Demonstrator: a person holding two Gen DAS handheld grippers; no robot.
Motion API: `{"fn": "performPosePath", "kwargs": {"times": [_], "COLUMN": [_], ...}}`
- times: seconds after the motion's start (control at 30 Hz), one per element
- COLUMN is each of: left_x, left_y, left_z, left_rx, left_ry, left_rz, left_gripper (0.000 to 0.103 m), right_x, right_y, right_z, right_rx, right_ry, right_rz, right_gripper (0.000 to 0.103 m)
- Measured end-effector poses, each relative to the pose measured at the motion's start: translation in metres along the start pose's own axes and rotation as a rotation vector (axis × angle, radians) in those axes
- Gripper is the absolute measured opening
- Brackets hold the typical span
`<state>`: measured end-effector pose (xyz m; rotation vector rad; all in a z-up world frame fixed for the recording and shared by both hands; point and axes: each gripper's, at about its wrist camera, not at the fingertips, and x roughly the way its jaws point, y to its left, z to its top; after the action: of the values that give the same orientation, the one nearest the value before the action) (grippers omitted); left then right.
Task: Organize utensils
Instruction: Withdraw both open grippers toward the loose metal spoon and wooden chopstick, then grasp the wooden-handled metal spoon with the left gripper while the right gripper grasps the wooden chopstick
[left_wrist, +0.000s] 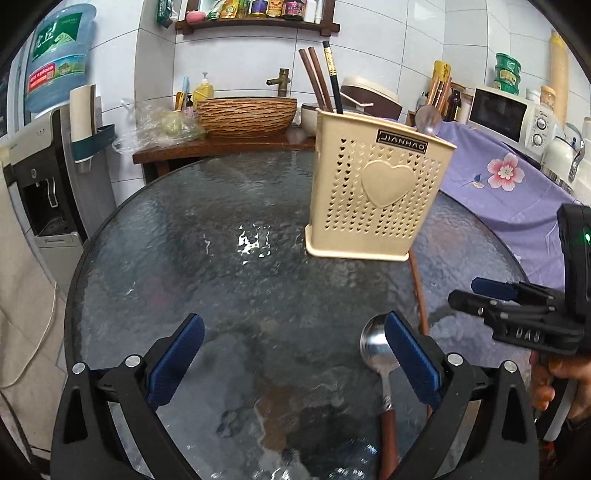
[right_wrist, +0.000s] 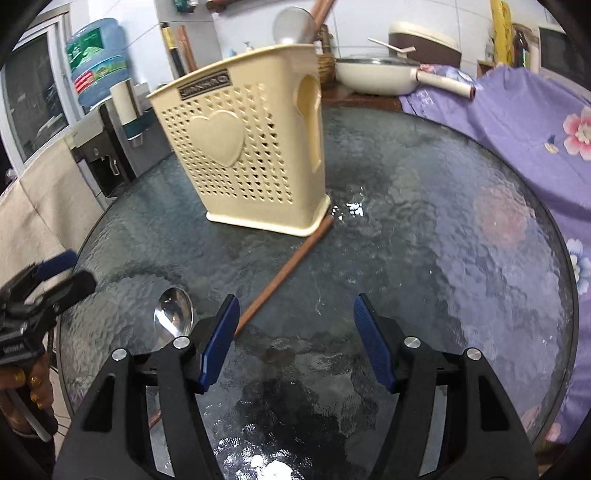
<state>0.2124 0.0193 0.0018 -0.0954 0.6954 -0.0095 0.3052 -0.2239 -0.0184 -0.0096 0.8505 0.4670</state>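
Left gripper spread wide, nothing pinched; the spoon lies on the glass table just inside its right finger. Right gripper also spread, empty; the brown chopstick runs from behind its left finger to the cream holder
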Motion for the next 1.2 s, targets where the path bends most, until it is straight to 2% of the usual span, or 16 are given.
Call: {"fn": "performPosePath", "kwargs": {"times": [0.37,0.57,0.87,0.97,1.1,1.2], "left_x": [0.003,0.001,0.002,0.004,0.007,0.008], "left_y": [0.005,0.000,-0.006,-0.008,-0.015,-0.022], "left_z": [-0.011,-0.011,-0.015,-0.015,-0.016,-0.017], "left_rx": [-0.020,-0.011,-0.005,-0.003,0.014,0.031], "left_ry": [0.019,0.016,0.026,0.031,0.045,0.052], "left_rz": [-0.001,-0.006,-0.008,-0.012,-0.030,-0.044], "left_gripper": [0.096,0.096,0.096,0.096,0.096,0.096], "right_x": [0.019,0.037,0.062,0.062,0.057,0.050], "right_y": [0.004,0.008,0.007,0.006,0.003,0.000], "right_z": [0.009,0.025,0.038,0.038,0.033,0.028], "right_rx": [0.024,0.028,0.022,0.006,-0.018,-0.043], "right_ry": [0.053,0.072,0.076,0.068,0.074,0.094], "right_rz": [-0.020,-0.059,-0.138,-0.145,-0.120,-0.086], "right_gripper": [0.064,0.064,0.048,0.037,0.022,0.018]}}
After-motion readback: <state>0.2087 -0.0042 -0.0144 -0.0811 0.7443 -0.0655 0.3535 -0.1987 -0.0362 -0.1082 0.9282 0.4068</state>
